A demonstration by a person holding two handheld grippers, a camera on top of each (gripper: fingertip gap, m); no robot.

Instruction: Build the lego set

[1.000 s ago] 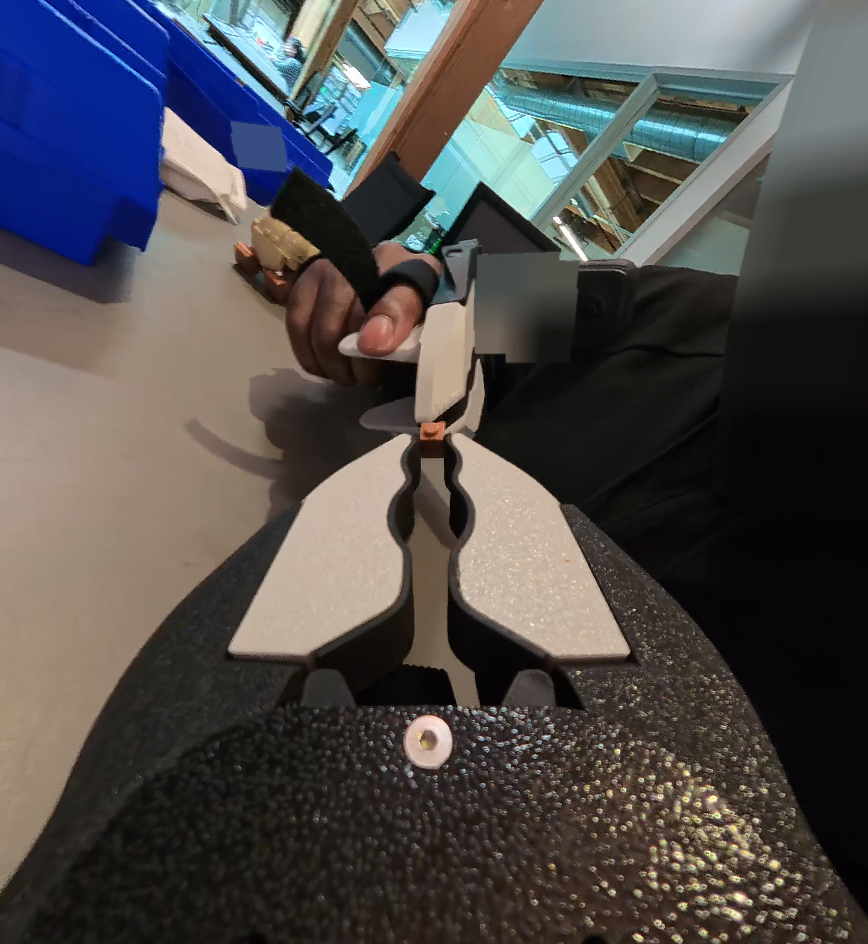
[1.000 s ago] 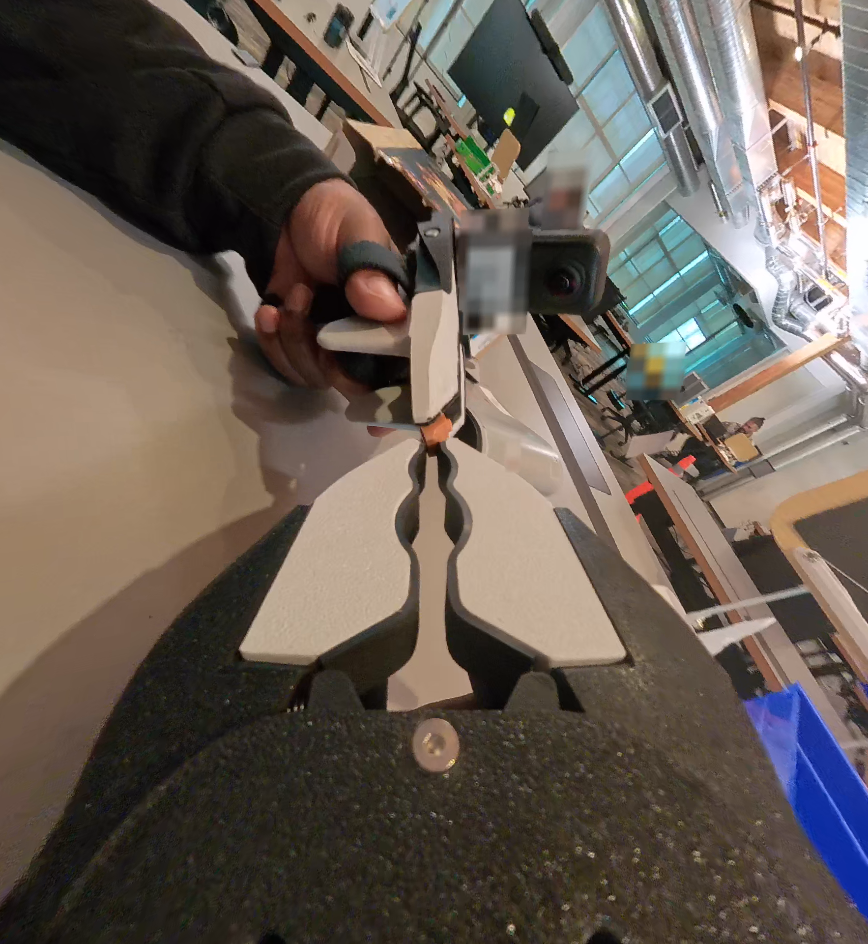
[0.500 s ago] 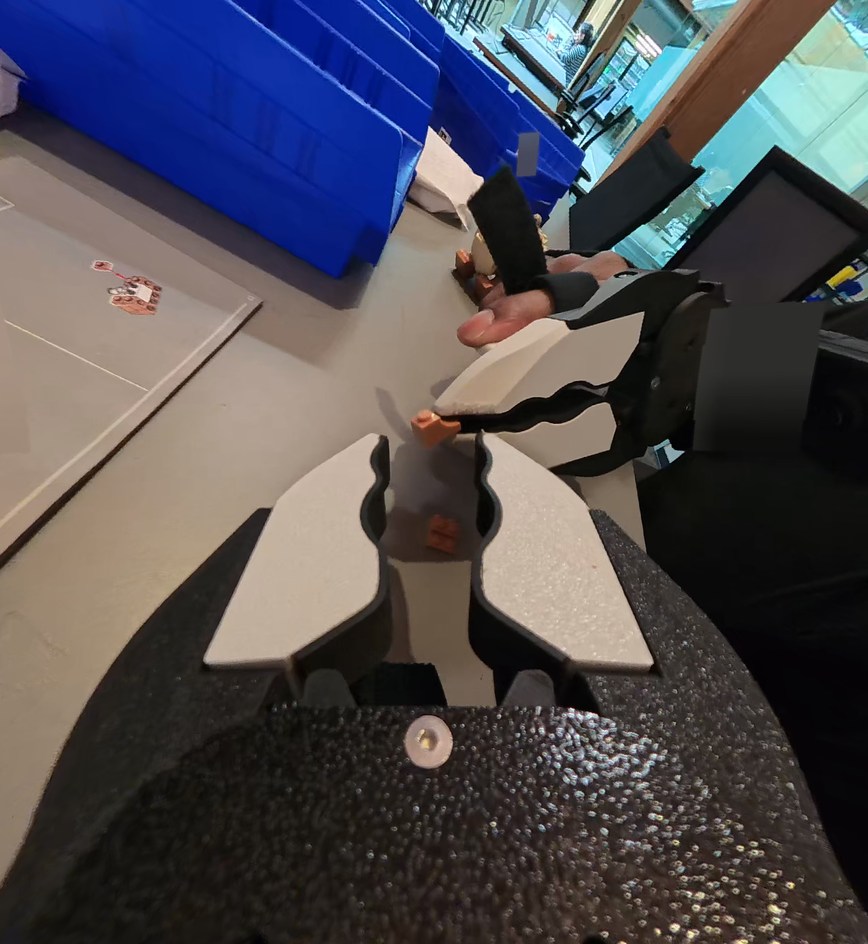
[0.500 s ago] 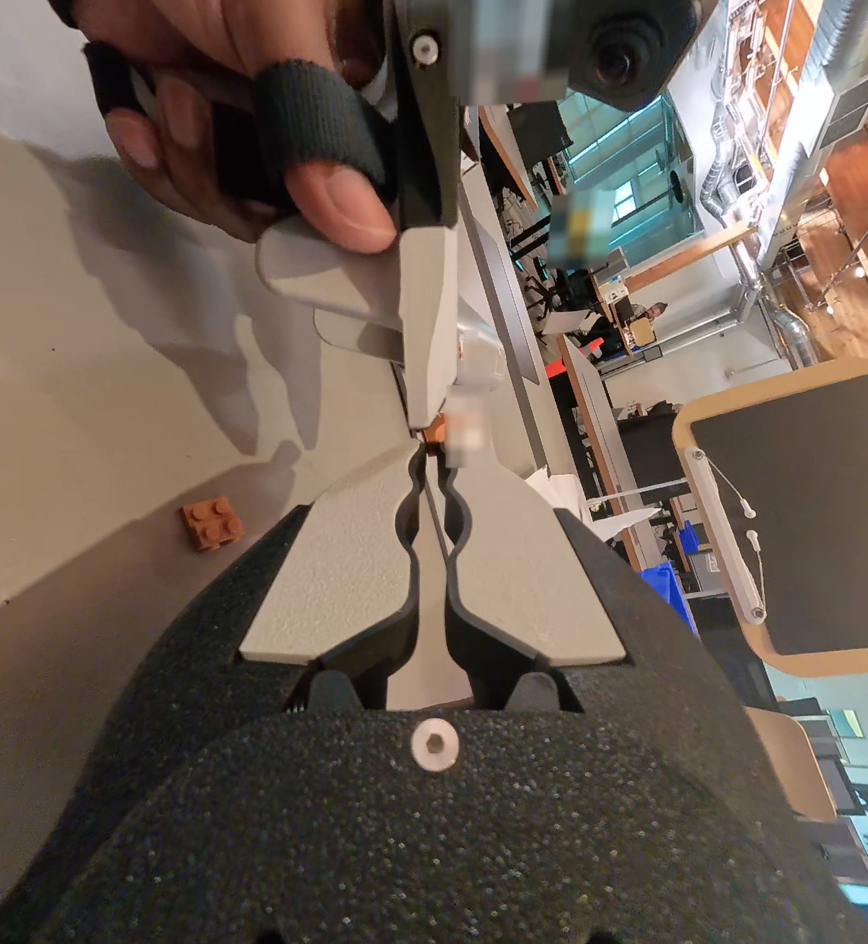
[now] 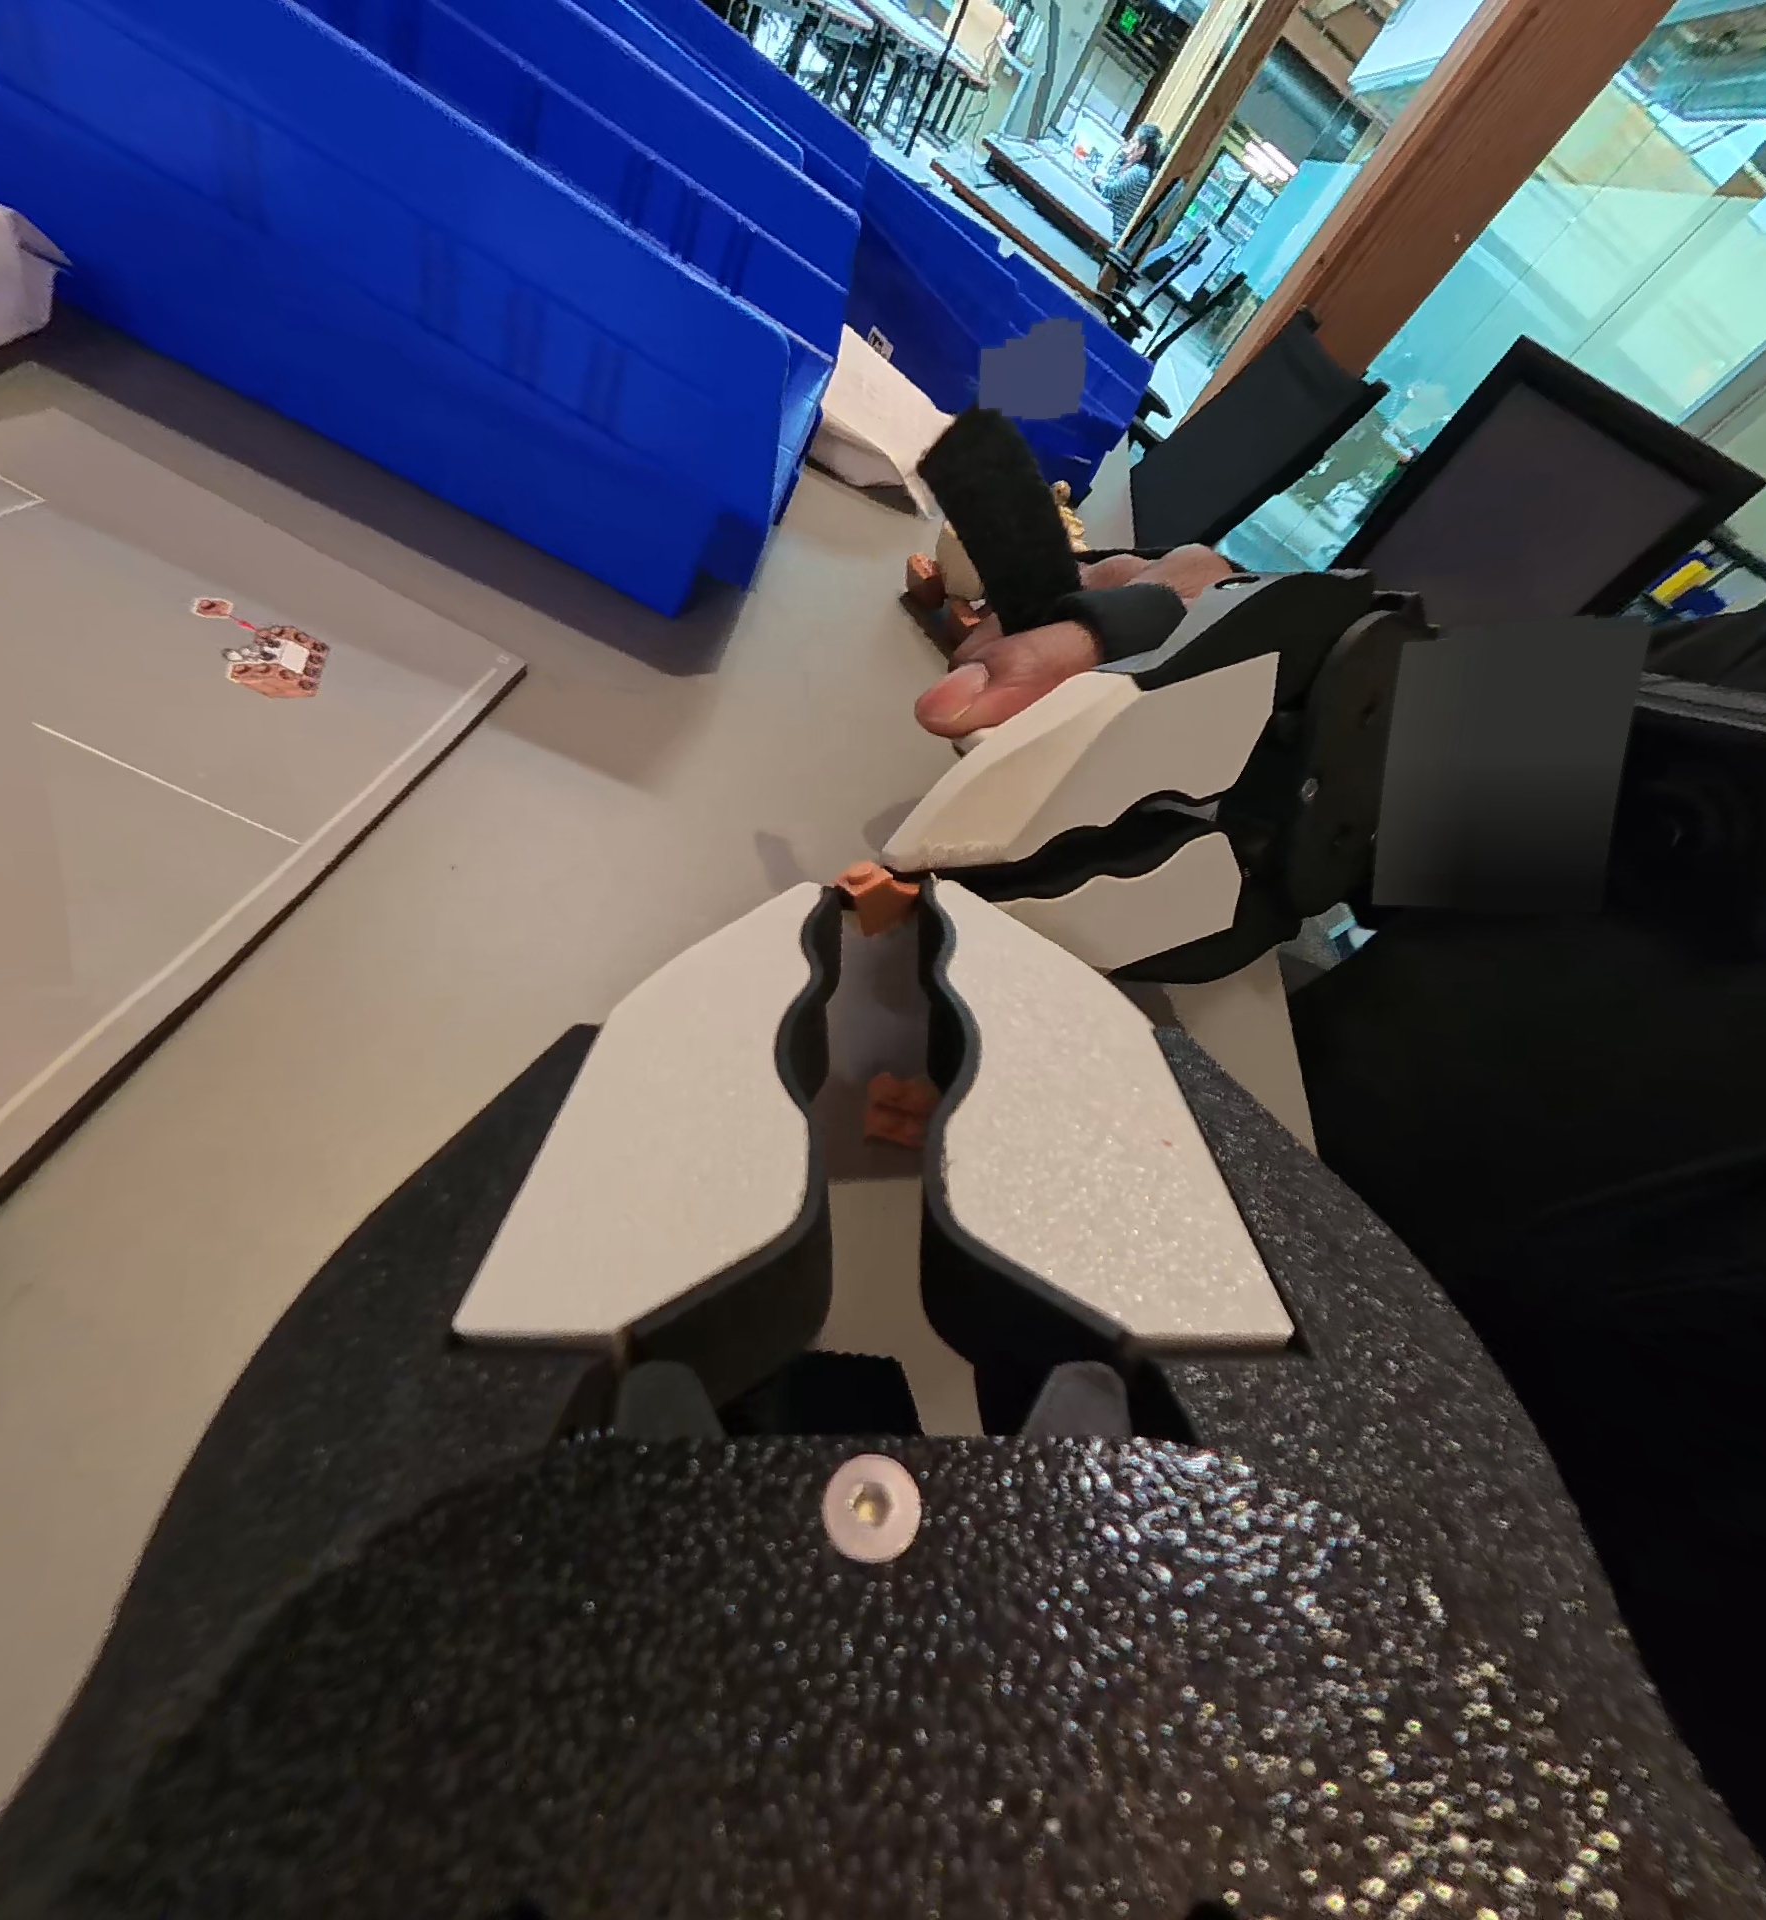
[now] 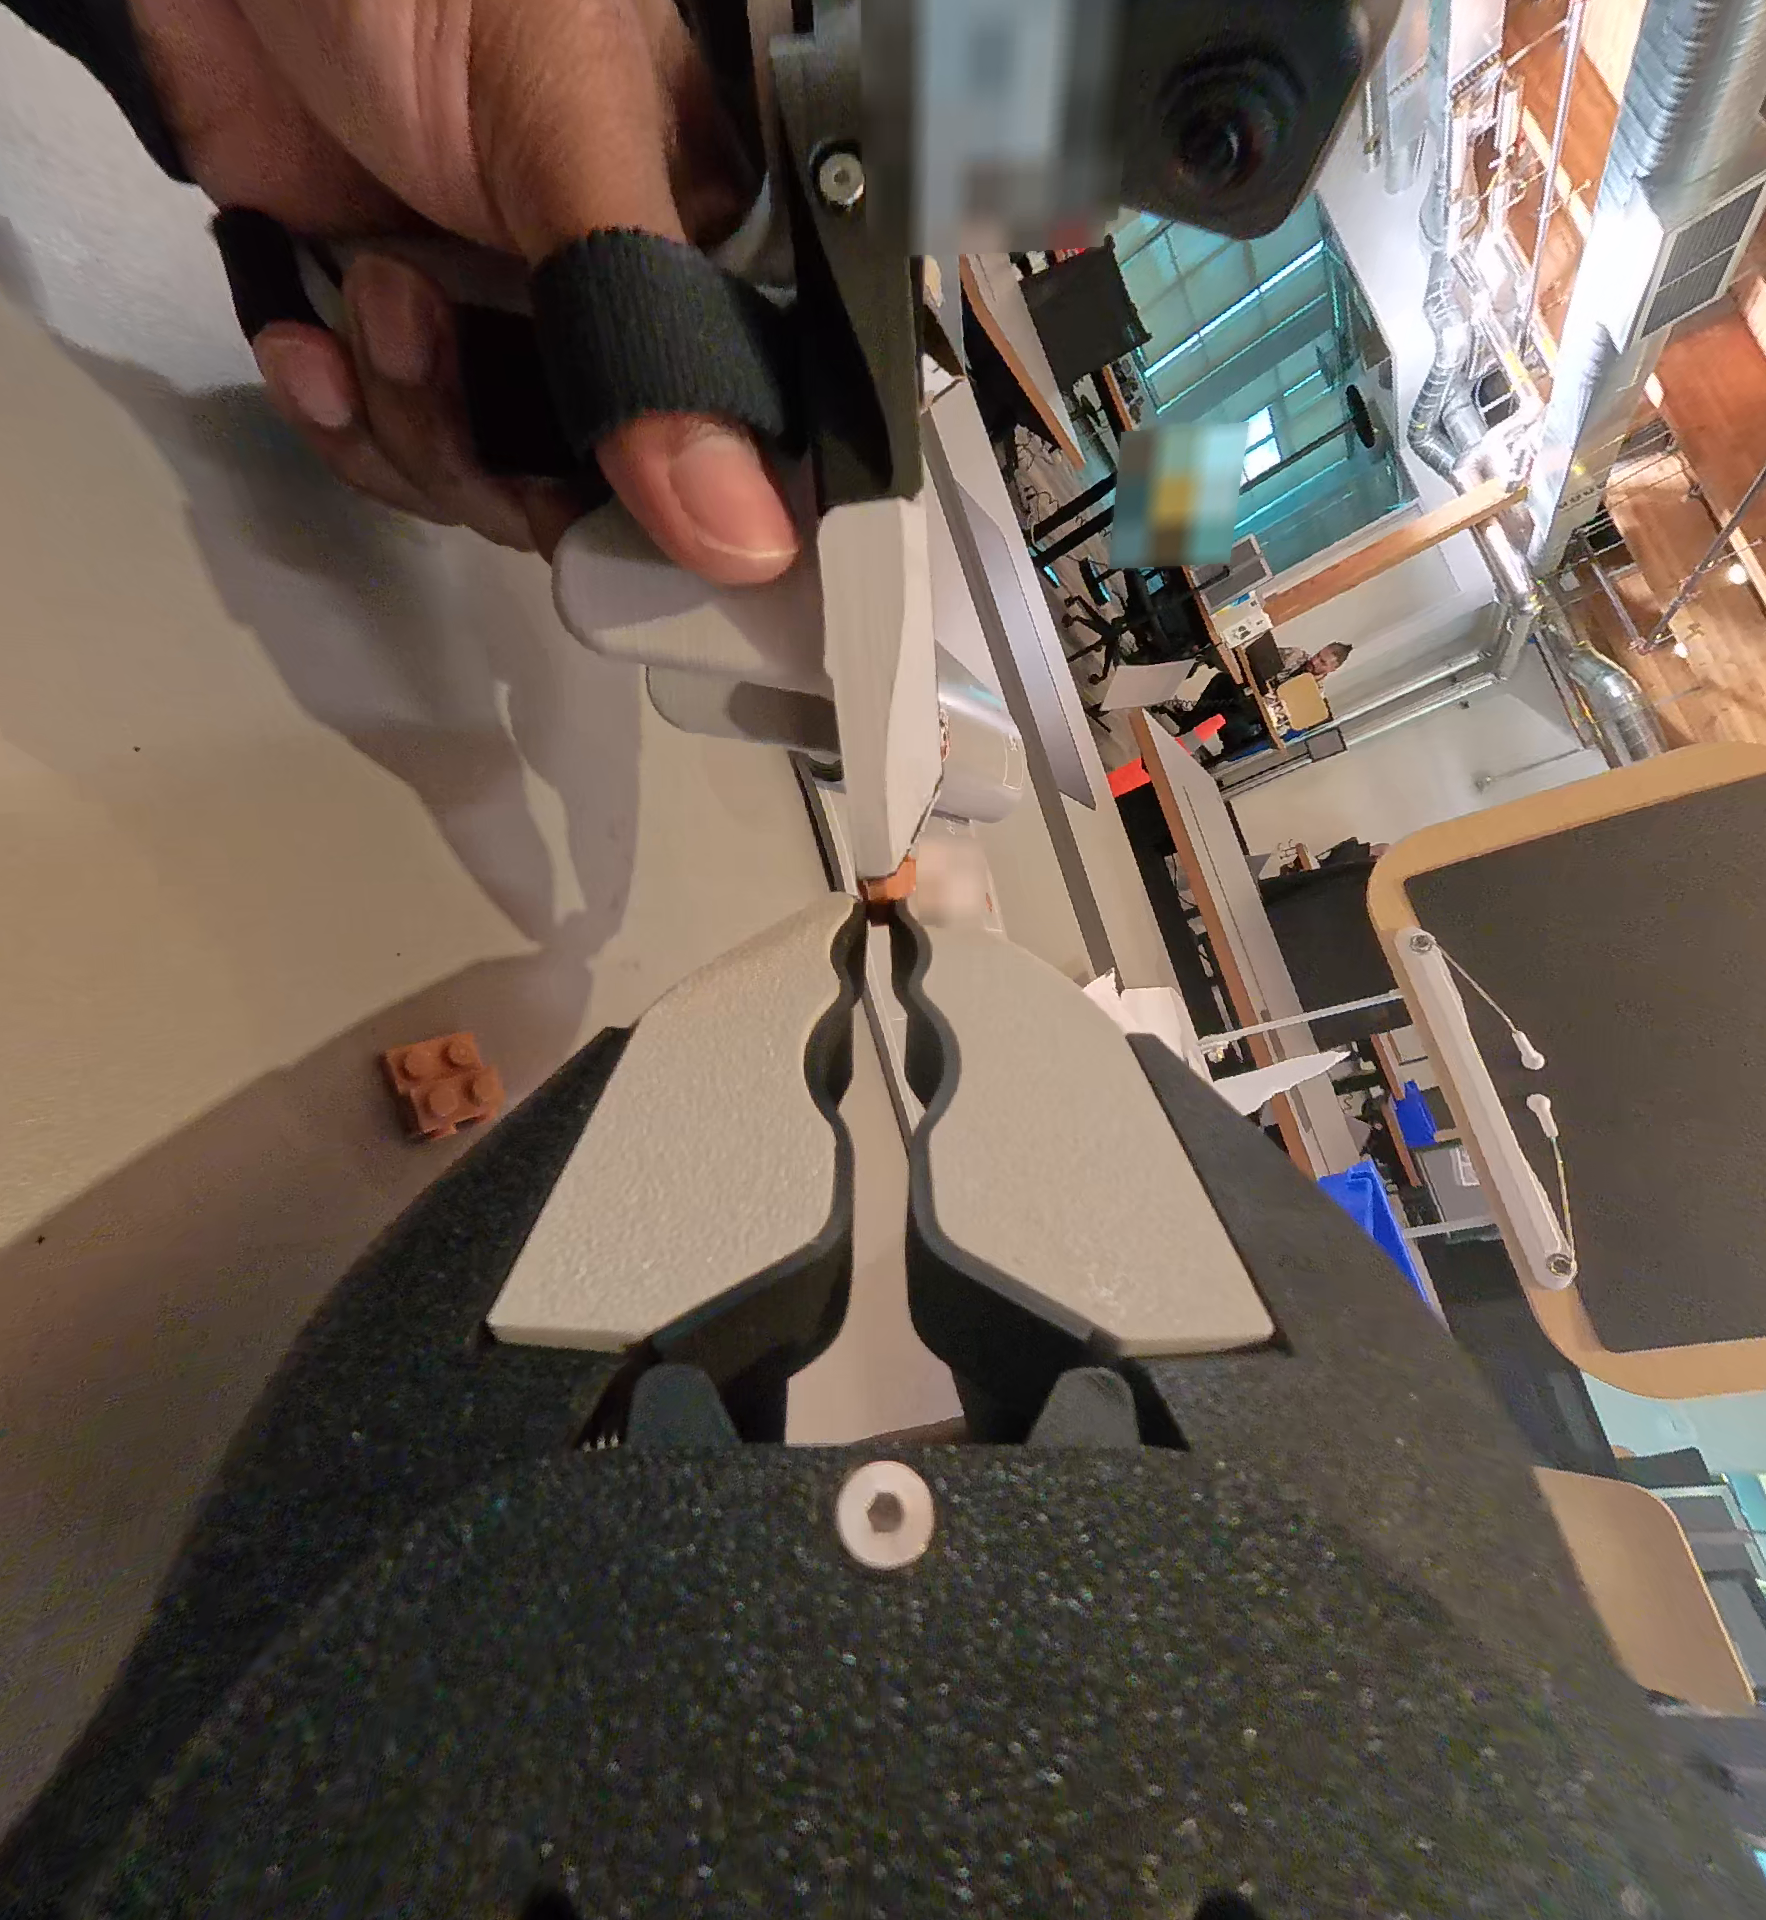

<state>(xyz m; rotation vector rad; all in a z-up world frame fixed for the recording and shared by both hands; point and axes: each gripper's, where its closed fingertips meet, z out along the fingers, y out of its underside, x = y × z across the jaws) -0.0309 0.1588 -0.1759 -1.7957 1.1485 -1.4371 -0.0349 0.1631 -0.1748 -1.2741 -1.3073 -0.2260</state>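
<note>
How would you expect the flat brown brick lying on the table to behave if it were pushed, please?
The brick looks like hard moulded plastic, so probably stiff. It lies flat and low on the smooth table, so it would likely slide rather than tip or roll. Being tiny beside the right gripper, it is probably very light.

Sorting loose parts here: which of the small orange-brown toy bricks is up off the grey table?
The tiny orange-brown brick pinched at the meeting tips of the left gripper and right gripper. The flat four-stud brick lies loose on the grey table.

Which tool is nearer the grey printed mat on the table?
Left. The left tool sits just right of the mat; the right tool lies beyond it, farther right.
</note>
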